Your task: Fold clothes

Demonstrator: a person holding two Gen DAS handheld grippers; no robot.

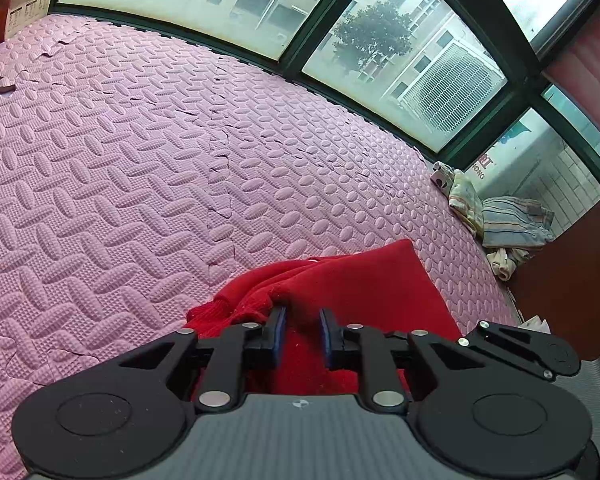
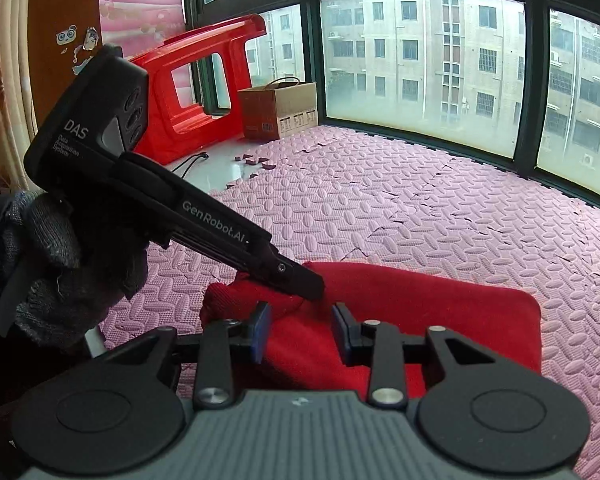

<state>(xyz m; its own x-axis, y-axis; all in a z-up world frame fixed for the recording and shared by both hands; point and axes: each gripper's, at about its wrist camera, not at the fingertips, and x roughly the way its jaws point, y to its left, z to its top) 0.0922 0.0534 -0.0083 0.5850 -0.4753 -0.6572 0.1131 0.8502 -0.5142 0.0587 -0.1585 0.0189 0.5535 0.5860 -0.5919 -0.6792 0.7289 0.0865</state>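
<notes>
A red garment (image 1: 364,280) (image 2: 420,312) lies folded on the pink foam mat (image 1: 140,160) (image 2: 420,208). My left gripper (image 1: 303,316) is shut on a bunched fold at the garment's near left edge. In the right wrist view it (image 2: 314,290) reaches in from the left, held by a gloved hand (image 2: 40,260), with its tip on the cloth. My right gripper (image 2: 300,320) sits just beside it, its jaws narrow and the gap between them filled with red cloth. Its black linkage (image 1: 540,350) shows at the left view's right edge.
A heap of striped and pale clothes (image 1: 500,220) lies by the window corner next to a brown cabinet (image 1: 572,280). A red plastic stool (image 2: 196,92) lies tipped over beside a cardboard box (image 2: 280,110). Loose foam pieces (image 2: 260,162) dot the bare floor.
</notes>
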